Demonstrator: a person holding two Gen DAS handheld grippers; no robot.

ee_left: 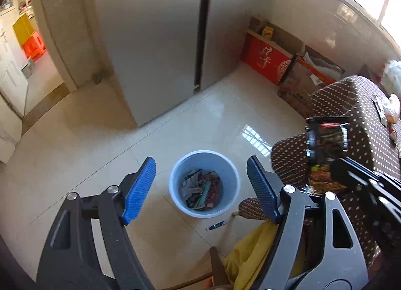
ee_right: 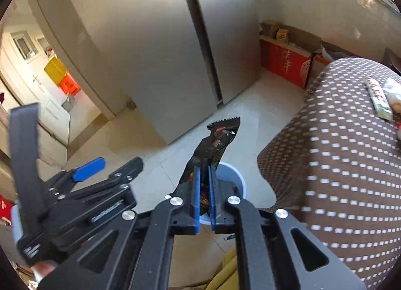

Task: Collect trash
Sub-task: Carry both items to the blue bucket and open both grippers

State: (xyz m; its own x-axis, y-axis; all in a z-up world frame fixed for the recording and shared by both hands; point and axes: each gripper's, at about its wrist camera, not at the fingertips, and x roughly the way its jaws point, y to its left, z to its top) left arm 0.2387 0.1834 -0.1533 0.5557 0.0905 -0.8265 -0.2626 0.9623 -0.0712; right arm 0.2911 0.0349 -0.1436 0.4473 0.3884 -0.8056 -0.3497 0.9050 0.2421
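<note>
A pale blue trash bin stands on the tiled floor with several wrappers inside. My left gripper is open and empty, high above the bin. My right gripper is shut on a black snack wrapper, held above the bin's rim. The same wrapper shows in the left wrist view at the right, beside the table. More wrappers lie on the table with the brown dotted cloth.
A small wrapper scrap lies on the floor by the bin. A silver fridge stands behind. Red and brown cartons line the wall. A yellow cloth hangs on a chair below the table edge.
</note>
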